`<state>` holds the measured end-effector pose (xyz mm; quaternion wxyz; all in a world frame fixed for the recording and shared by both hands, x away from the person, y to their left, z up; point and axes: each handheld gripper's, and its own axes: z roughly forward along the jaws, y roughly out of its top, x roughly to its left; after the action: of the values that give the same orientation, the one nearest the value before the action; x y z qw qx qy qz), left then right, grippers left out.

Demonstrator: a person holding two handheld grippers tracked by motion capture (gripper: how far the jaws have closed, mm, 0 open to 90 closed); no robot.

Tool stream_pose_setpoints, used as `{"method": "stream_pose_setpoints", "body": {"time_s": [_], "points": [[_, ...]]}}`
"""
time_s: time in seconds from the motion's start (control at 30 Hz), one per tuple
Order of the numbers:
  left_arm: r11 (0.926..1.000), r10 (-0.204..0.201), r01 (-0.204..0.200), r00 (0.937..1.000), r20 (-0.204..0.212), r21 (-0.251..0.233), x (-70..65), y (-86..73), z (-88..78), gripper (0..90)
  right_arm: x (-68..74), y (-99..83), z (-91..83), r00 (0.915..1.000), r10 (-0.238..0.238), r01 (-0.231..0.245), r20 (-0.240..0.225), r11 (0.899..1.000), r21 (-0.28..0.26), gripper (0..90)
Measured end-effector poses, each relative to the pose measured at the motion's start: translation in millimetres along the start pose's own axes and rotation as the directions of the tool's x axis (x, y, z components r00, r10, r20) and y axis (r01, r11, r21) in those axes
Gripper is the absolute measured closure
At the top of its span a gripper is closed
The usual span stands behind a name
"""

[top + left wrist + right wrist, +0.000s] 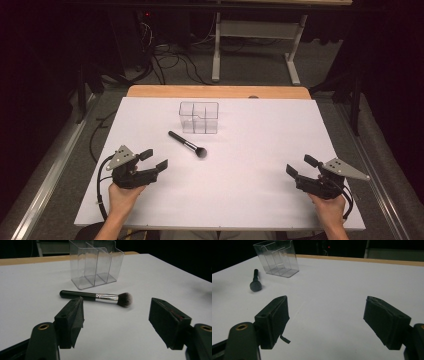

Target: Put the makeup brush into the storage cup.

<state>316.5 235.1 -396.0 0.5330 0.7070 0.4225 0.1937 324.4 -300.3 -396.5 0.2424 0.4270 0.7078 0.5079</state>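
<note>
Lying flat on white bench [260,150]: makeup brush [188,144], just before clear organizer [199,117]. Left tool [153,160], right tool [297,166]: jaws apart, empty. Advice: likely pinch handle mid-length, insert upright.

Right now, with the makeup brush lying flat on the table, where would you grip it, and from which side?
Probably the black handle of the makeup brush, near its middle, not the soft bristle head. It lies flat beside the clear organizer, so come from above with jaws across the handle. The open left gripper is nearer.
</note>
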Motion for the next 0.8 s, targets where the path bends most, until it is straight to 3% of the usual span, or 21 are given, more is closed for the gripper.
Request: {"method": "stream_pose_setpoints", "body": {"time_s": [0.8], "points": [[1.0,0.004,-0.004,0.9999,-0.01,0.004,-1.7,0.2,1.0,28.2,5.4,0.9,1.2,0.9983,-0.044,0.044,-0.037,0.999,0.006,22.7]]}}
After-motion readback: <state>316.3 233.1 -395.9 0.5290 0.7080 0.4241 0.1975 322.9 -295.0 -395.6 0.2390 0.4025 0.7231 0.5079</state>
